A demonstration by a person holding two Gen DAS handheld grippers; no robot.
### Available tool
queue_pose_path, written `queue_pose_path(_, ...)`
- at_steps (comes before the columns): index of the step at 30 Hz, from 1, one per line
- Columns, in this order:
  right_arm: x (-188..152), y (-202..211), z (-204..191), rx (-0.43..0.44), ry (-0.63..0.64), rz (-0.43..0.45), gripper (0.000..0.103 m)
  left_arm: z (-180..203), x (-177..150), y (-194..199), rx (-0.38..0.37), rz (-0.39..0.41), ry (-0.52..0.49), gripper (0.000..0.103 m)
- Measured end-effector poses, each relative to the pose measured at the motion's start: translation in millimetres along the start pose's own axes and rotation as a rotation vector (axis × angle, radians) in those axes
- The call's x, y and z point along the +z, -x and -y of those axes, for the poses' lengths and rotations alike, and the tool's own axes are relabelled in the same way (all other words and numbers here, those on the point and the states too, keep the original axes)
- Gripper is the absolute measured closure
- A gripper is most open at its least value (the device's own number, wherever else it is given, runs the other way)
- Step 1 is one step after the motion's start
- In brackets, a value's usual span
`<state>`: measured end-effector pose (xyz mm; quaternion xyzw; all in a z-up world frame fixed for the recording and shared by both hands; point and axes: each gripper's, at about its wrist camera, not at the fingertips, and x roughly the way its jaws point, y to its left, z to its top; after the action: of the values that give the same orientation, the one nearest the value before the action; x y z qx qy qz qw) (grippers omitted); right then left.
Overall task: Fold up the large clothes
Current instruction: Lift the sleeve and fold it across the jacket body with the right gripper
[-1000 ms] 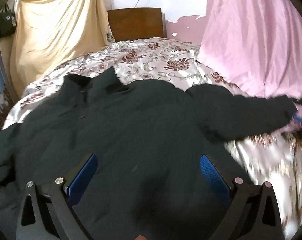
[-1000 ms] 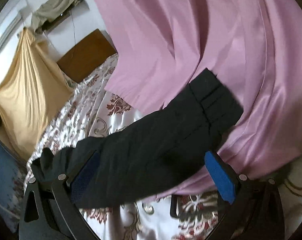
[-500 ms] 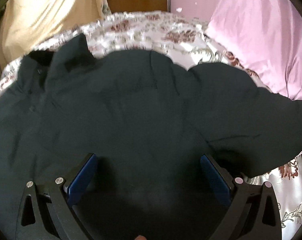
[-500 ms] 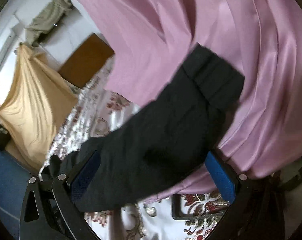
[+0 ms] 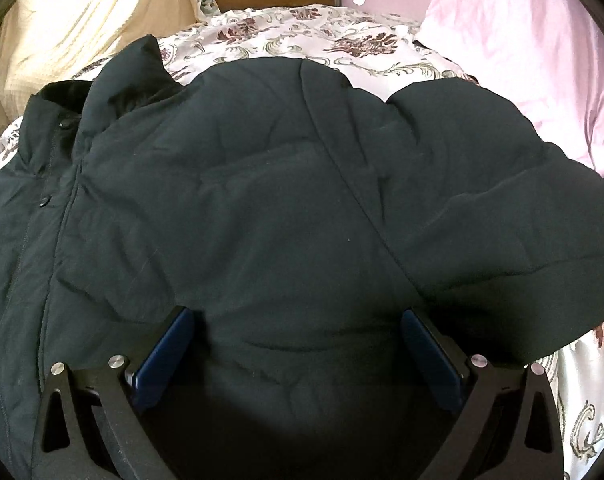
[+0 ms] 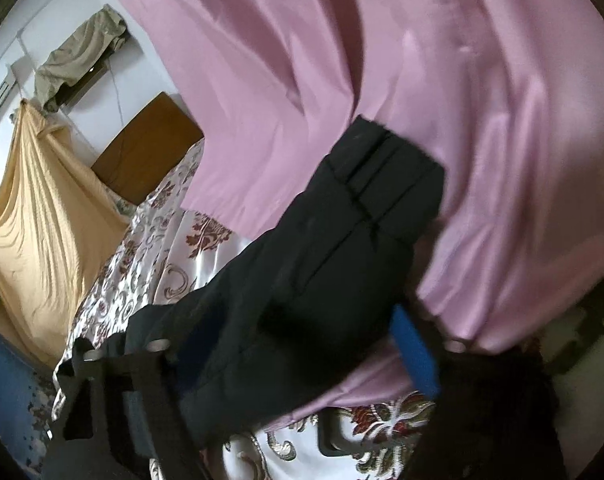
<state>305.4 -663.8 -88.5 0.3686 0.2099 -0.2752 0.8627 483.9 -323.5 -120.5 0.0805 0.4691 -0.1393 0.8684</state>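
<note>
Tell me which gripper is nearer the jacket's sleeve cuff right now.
Right. The right gripper straddles the sleeve, with the cuff just ahead of its fingers. The left gripper sits over the jacket body; no cuff shows there.

left gripper (image 5: 298,344): black frame, triangular cut-outs, blue pads, silver screw heads | right gripper (image 6: 298,344): same black frame, blue pad, silver screws, blurred
</note>
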Motion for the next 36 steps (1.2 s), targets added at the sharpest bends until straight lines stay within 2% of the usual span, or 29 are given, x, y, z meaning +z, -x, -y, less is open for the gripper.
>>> queue_pose_path(2, 2.0, 3.6, 2.4, -0.019, -0.010, 0.017, 0.071, -2.4, 1.3, 0.9, -0.015, -0.004, 0.008, 0.000)
queue_pose_path(3, 3.3, 6.2, 3.1, -0.016, -0.011, 0.028, 0.077, -4.7, 2.2, 2.0, -0.031, -0.004, 0.016, 0.000)
queue_pose_path(5, 6.6, 12.7, 2.0, 0.009, 0.000, 0.050, 0.095, -12.1, 3.8, 8.7, -0.079, -0.004, 0.035, 0.000)
queue_pose_path(6, 7.1, 16.5, 1.7, 0.021, 0.007, 0.058, 0.097, -17.3, 3.4, 14.8, -0.102, -0.004, 0.047, 0.000)
queue_pose_path(10, 8.1, 36.3, -16.7, 0.058, 0.084, 0.096, 0.098, -40.3, -6.0, 42.1, -0.171, -0.001, 0.084, 0.000)
queue_pose_path(16, 4.1, 86.4, -75.7, 0.119, 0.263, 0.191, 0.098, -84.6, -25.0, 86.4, -0.206, -0.011, 0.077, 0.000)
queue_pose_path(19, -6.0, 112.2, -121.2, 0.184, 0.367, 0.222, 0.098, -118.3, -36.1, 112.6, -0.213, -0.008, 0.080, 0.000)
queue_pose_path(23, -37.4, 143.3, -195.0, 0.293, 0.562, 0.223, 0.098, -168.6, -48.2, 139.1, -0.204, 0.003, 0.118, 0.000)
queue_pose_path(26, -65.7, 156.0, -243.9, 0.377, 0.670, 0.180, 0.098, -211.9, -59.3, 155.3, -0.205, 0.018, 0.180, 0.000)
queue_pose_path(28, -84.4, 159.3, -268.3, 0.403, 0.725, 0.141, 0.098, -243.1, -68.6, 167.0, -0.232, 0.046, 0.247, 0.000)
queue_pose_path(31, -123.9, 155.4, -312.2, 0.441, 0.793, 0.033, 0.098, -279.8, -80.1, 181.9, -0.267, 0.096, 0.339, 0.000)
queue_pose_path(36, -189.3, 130.1, -352.5, 0.491, 0.842, -0.176, 0.098, -330.5, -100.3, 193.5, -0.346, 0.149, 0.452, 0.000)
